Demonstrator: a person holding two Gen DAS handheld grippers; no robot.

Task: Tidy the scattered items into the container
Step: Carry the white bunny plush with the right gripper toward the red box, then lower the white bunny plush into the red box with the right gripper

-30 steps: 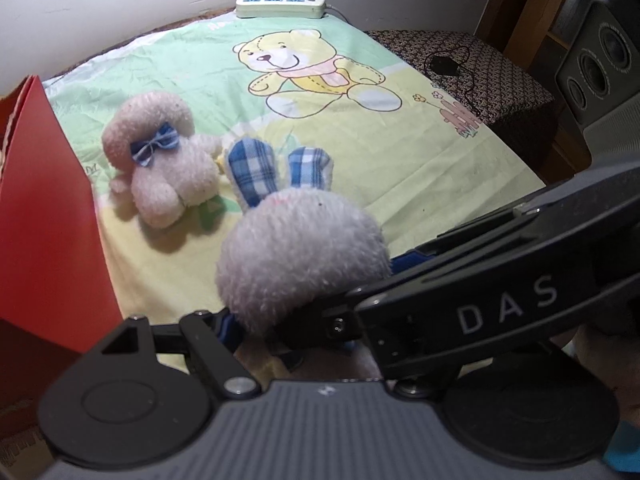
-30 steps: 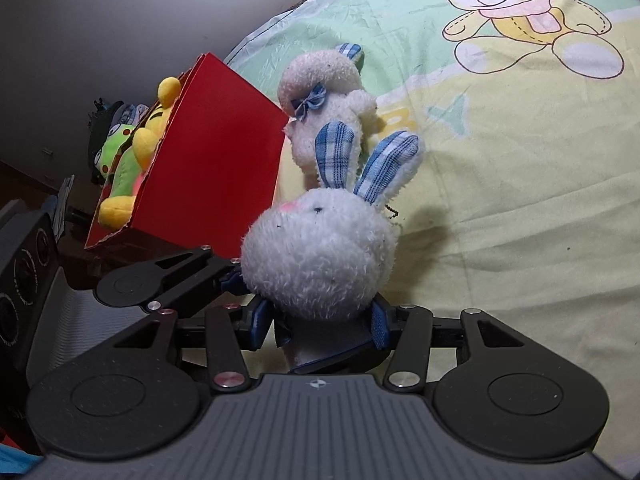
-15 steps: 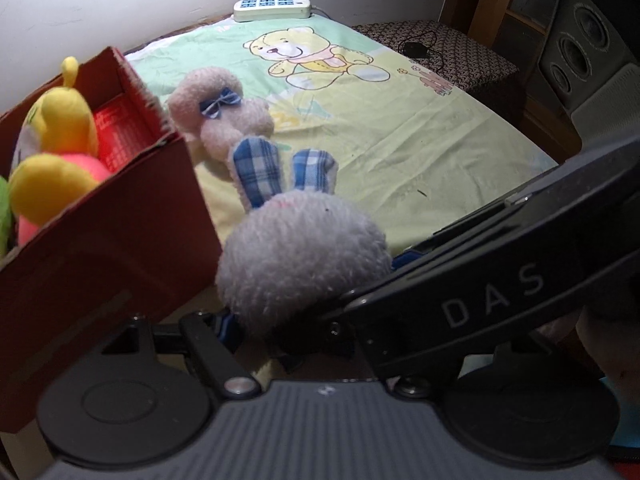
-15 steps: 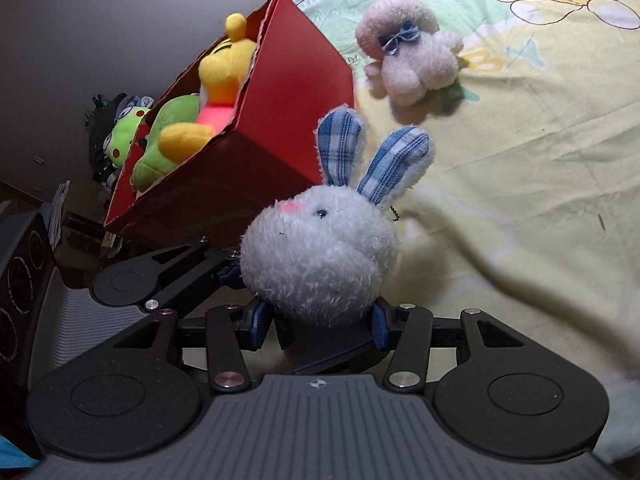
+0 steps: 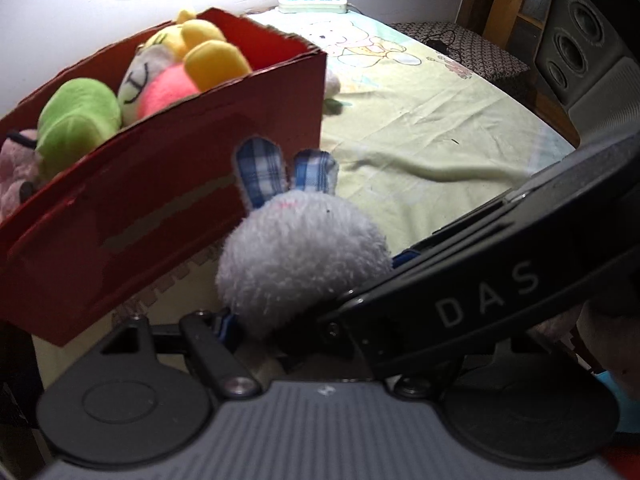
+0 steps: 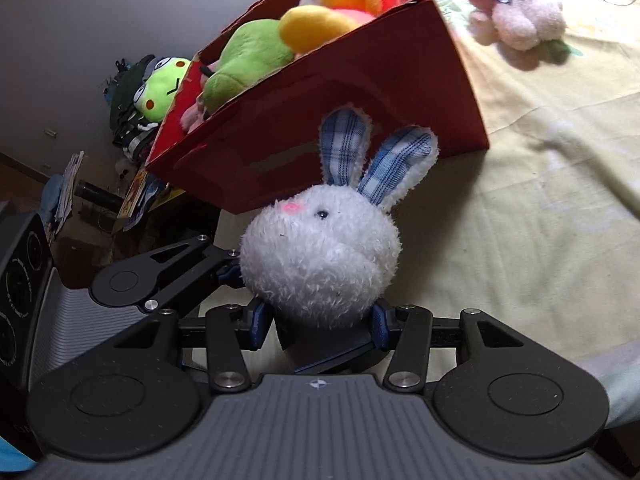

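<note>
Left wrist view: a white plush rabbit (image 5: 304, 256) with blue plaid ears sits clamped in the left gripper (image 5: 280, 320), with the right gripper's black arm crossing in from the right. A red cardboard box (image 5: 168, 208), holding yellow, pink and green soft toys, stands just behind the rabbit on a pale cartoon bedsheet (image 5: 432, 136).

Right wrist view: the right gripper (image 6: 318, 320) pinches the same rabbit (image 6: 320, 256) from both sides, below its head. The red box (image 6: 320, 120) rises just beyond it. A pink plush toy (image 6: 516, 12) with a blue bow lies on the sheet (image 6: 540, 200), right of the box.
</note>
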